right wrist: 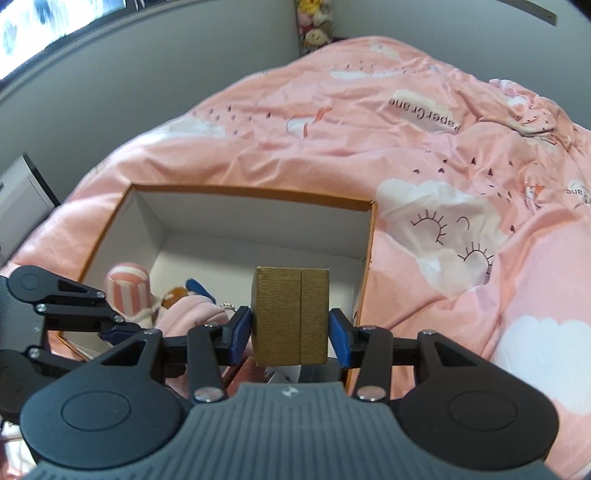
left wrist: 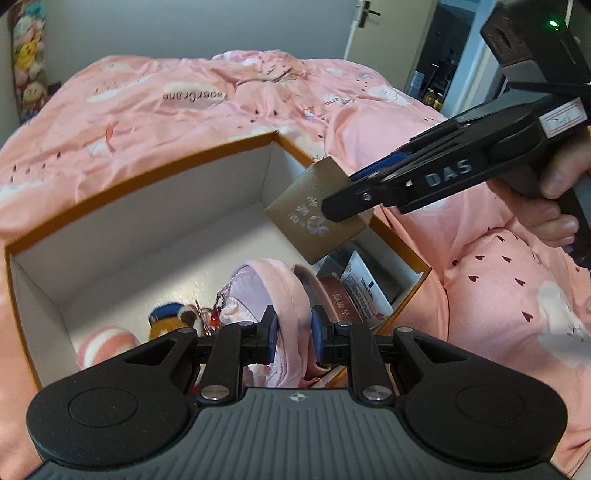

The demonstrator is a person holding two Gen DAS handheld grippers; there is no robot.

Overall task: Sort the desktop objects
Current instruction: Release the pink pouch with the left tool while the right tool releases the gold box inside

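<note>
An open orange-rimmed cardboard box [left wrist: 140, 173] with white inner walls lies on the pink bed; it also shows in the right wrist view [right wrist: 258, 194]. My right gripper [right wrist: 291, 332] is shut on a small gold gift box [right wrist: 290, 314] and holds it above the box's right end; the gold box also shows in the left wrist view [left wrist: 314, 210]. My left gripper [left wrist: 293, 332] is shut on a pink and lilac cloth pouch [left wrist: 266, 291] inside the cardboard box.
Inside the box lie a pink striped cup [right wrist: 127, 288], a small plush toy [left wrist: 170, 319], a round brown tin [left wrist: 336, 299] and a Vaseline pack [left wrist: 365, 291]. Rumpled pink bedding [right wrist: 443, 184] surrounds the box. A door [left wrist: 388, 29] stands behind the bed.
</note>
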